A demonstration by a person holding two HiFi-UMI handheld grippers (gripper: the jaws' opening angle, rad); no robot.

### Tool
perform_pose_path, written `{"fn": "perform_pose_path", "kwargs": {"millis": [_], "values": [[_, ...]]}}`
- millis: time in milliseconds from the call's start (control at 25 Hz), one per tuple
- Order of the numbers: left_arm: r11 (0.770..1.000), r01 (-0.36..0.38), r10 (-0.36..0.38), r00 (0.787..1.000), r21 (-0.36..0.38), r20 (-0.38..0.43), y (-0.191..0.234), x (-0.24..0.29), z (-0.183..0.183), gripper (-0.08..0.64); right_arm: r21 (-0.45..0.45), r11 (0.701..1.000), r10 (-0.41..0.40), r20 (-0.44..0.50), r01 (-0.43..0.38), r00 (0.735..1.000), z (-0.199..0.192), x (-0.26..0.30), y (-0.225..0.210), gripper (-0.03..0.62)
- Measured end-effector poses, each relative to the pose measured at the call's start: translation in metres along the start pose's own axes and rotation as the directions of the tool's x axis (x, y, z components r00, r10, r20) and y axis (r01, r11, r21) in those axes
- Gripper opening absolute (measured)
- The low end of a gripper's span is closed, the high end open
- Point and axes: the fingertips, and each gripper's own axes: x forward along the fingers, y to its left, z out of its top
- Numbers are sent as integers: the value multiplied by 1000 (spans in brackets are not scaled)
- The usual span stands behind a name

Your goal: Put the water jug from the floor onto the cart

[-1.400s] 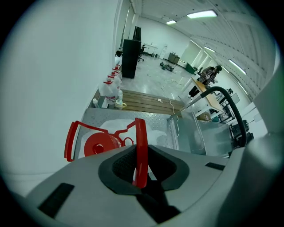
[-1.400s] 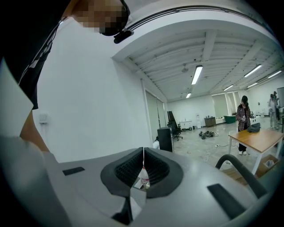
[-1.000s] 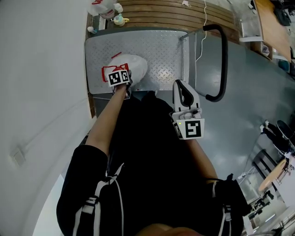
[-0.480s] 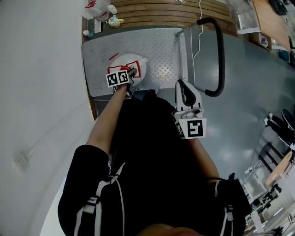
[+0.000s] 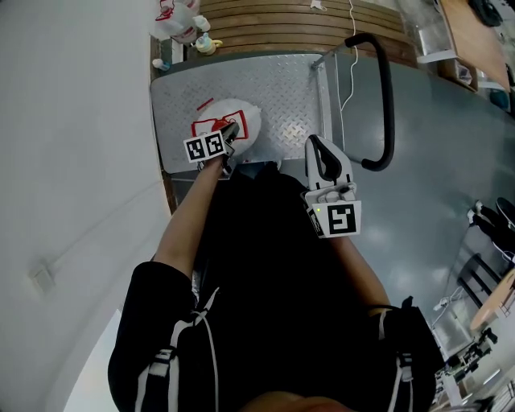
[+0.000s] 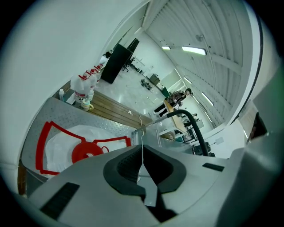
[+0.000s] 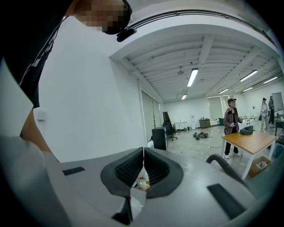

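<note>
The water jug (image 5: 244, 119), clear white with a red cap and red handle, lies on the cart's steel deck (image 5: 278, 88); the left gripper view shows the jug (image 6: 66, 146) just below and left of the jaws. My left gripper (image 5: 232, 129) hangs over the jug's near end. Its jaws are closing and the pads meet with nothing between them (image 6: 143, 153). My right gripper (image 5: 317, 145) floats over the cart's near right corner, apart from the jug, shut and empty (image 7: 143, 166).
The cart's black push handle (image 5: 387, 96) arches up on the right. Beyond the cart is a slatted wooden platform (image 5: 306, 20) with more jugs (image 5: 175, 18) and a small cup. A white wall runs along the left. A person (image 7: 230, 119) stands by a far table (image 7: 250, 141).
My left gripper has drawn up and back a little from the jug's handle. The jug stays lying on the cart deck. The right gripper has barely shifted.
</note>
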Motion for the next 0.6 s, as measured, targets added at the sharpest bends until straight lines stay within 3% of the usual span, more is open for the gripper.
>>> {"fn": "perform_pose_path", "kwargs": {"millis": [360, 600], "values": [[991, 20, -42, 985, 135, 167, -50, -56, 17, 18, 1, 991, 131, 59, -131, 990, 19, 19, 35, 19], [978, -4, -76, 923, 207, 376, -82, -118, 35, 18, -25, 985, 170, 68, -169, 983, 35, 33, 58, 20]]}}
